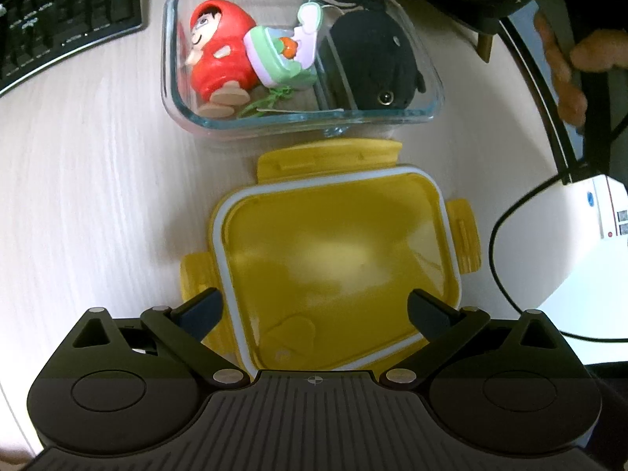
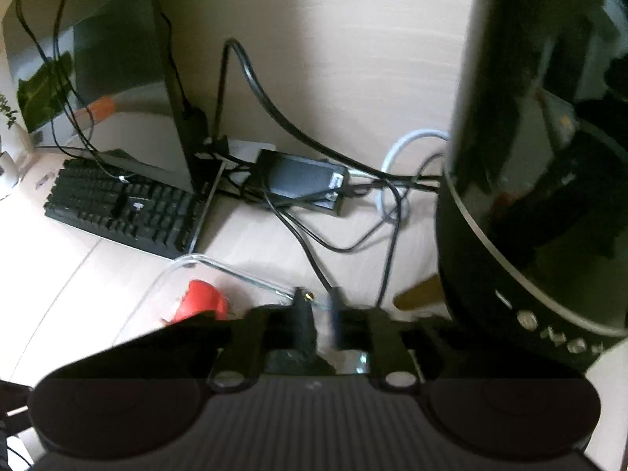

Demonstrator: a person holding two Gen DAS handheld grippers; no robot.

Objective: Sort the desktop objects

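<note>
In the left wrist view a clear glass container [image 1: 184, 90] on the pale desk holds a red doll figure [image 1: 219, 51], a pastel green and lilac toy [image 1: 282, 55] and a black plush animal [image 1: 373, 55]. A yellow lid [image 1: 337, 259] with a white seal lies upside down in front of it. My left gripper [image 1: 314, 314] is open and empty, its fingers either side of the lid's near end. In the right wrist view my right gripper [image 2: 320, 318] is nearly closed on the plush's black tail [image 2: 304, 322] above the container's back rim [image 2: 235, 271]; the red doll [image 2: 202, 300] shows below.
A black keyboard [image 1: 66, 19] lies at the back left, also seen in the right wrist view [image 2: 125, 208]. A black speaker [image 2: 530, 196] stands to the right, a power brick [image 2: 302, 180] and tangled cables [image 2: 353, 235] behind. A white box [image 1: 588, 227] and a hand [image 1: 569, 66] sit at the right.
</note>
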